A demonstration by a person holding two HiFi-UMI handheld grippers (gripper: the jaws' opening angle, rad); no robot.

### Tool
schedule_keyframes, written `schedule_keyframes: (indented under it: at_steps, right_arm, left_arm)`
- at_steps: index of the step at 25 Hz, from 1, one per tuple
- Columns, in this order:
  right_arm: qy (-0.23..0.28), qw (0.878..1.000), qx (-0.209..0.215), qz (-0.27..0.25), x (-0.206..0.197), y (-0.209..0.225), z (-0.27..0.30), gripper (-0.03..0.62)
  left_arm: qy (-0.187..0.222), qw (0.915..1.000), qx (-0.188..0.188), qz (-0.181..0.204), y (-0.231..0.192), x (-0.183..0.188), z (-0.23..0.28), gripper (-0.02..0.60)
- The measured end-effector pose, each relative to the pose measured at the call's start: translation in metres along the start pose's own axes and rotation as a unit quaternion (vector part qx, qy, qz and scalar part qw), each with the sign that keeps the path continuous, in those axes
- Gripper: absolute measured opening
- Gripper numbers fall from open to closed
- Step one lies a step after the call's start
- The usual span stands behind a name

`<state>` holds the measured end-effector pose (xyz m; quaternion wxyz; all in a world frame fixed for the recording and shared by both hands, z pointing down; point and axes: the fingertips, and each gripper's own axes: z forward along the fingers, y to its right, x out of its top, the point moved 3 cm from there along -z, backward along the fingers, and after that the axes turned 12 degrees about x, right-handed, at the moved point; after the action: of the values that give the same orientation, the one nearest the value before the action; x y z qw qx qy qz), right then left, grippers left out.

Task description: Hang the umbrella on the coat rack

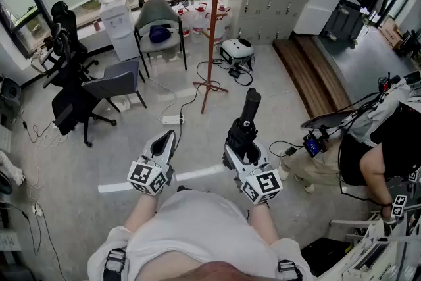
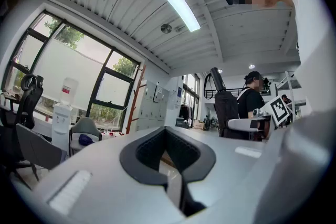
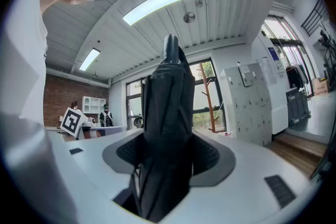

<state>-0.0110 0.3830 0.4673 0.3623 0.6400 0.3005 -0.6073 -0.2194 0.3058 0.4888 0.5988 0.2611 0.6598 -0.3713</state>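
A folded black umbrella (image 1: 250, 104) stands upright between the jaws of my right gripper (image 1: 242, 135), which is shut on its lower part. In the right gripper view the umbrella (image 3: 168, 92) fills the middle, and the pads of the right gripper (image 3: 168, 149) press on both its sides. The orange-brown coat rack (image 1: 214, 23) rises from the floor ahead, a step or two beyond both grippers, and it also shows as a thin pole (image 3: 206, 97) near the window. My left gripper (image 1: 168, 139) is held level beside the right one, its jaws (image 2: 165, 131) together with nothing between them.
A grey chair (image 1: 122, 83) and black office chairs (image 1: 69, 102) stand at the left. A water dispenser (image 1: 118, 23) and a green chair (image 1: 158, 26) are by the window. A power strip (image 1: 173, 120) with cables lies near the rack's base. A person (image 1: 375, 154) sits at the right.
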Motion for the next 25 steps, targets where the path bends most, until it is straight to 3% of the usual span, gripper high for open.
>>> schedule_keyframes:
  at_steps: [25]
  right_arm:
    - [-0.015,0.999,0.035,-0.002,0.0,0.017,0.001,0.25]
  left_arm:
    - [-0.012,0.9998,-0.016,0.005,0.021,-0.003,0.023,0.0]
